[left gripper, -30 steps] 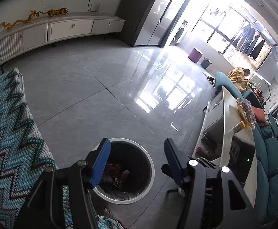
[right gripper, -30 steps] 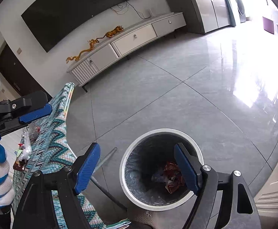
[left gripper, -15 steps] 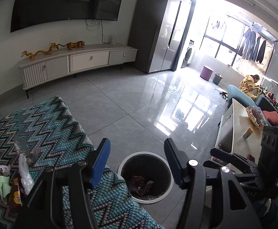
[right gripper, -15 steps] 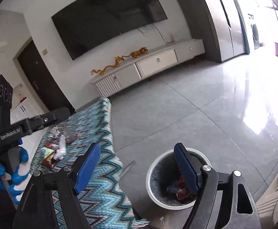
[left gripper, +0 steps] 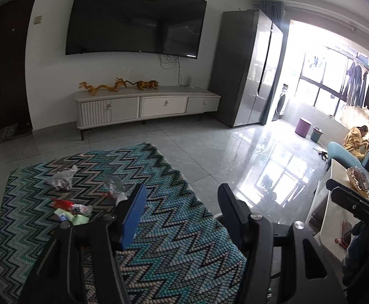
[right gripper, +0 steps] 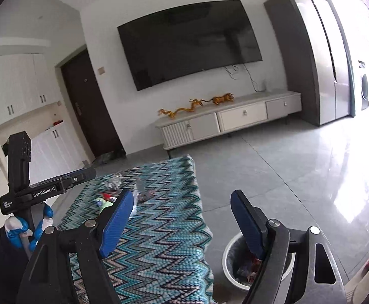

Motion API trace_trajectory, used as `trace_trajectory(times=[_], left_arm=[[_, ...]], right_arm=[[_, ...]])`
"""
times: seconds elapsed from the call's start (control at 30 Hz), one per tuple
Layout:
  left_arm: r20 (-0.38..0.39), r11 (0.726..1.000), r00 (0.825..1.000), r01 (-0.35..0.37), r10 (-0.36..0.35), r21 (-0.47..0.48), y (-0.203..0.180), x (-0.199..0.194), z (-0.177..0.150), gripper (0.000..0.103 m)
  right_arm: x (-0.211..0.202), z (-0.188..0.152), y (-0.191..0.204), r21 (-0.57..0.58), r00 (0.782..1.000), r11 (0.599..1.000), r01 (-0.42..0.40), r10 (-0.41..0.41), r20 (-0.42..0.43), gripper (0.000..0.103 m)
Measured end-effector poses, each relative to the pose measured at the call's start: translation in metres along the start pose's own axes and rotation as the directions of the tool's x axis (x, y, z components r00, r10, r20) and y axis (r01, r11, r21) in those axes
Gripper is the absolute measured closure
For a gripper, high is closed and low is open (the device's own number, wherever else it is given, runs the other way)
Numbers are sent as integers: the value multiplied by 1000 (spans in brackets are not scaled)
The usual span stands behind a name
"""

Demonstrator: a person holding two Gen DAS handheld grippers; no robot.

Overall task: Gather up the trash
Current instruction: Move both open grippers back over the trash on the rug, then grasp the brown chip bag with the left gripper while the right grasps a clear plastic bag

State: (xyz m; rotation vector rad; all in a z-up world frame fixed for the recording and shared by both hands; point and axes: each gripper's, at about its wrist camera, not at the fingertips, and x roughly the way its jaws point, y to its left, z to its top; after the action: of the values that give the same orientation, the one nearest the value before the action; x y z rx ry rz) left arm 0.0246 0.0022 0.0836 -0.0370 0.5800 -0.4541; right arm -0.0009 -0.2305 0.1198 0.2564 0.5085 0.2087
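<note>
While both grippers are held with jaws apart and empty, the crumpled white paper wad [left gripper: 62, 179] and scattered glossy wrappers [left gripper: 72, 209] are seen lying on the zigzag-patterned teal cloth [left gripper: 174, 238]. Light, crushable, slippery handling is expected; pinching at raised creases is advised.

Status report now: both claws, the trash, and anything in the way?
Left claw open, empty. Right claw open, empty. Trash pile lies on zigzag cloth; bin beside it holds wrappers. Nothing blocks the way.
</note>
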Motion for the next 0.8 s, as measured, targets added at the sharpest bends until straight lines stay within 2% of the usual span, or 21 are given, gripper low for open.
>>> trace_trajectory(times=[0.3,0.43,0.6,0.8], left_arm=[[62,992,991,-118,120,-43,57,-50,-10,47],[72,988,986,-145,149,-57,74,-56,-12,48],[23,986,988,-150,152,-69,88,-34,-25,49],[-112,984,988,-124,110,-128,111,19,-62,49]], right_arm=[[12,7,35,-42,997,996,-80,80,7,38],[25,9,44,-48,995,993,-104,104,-6,41],[58,9,48,-36,991,991,-127,125,-56,45],[101,5,54,-35,980,987,-160,154,-127,49]])
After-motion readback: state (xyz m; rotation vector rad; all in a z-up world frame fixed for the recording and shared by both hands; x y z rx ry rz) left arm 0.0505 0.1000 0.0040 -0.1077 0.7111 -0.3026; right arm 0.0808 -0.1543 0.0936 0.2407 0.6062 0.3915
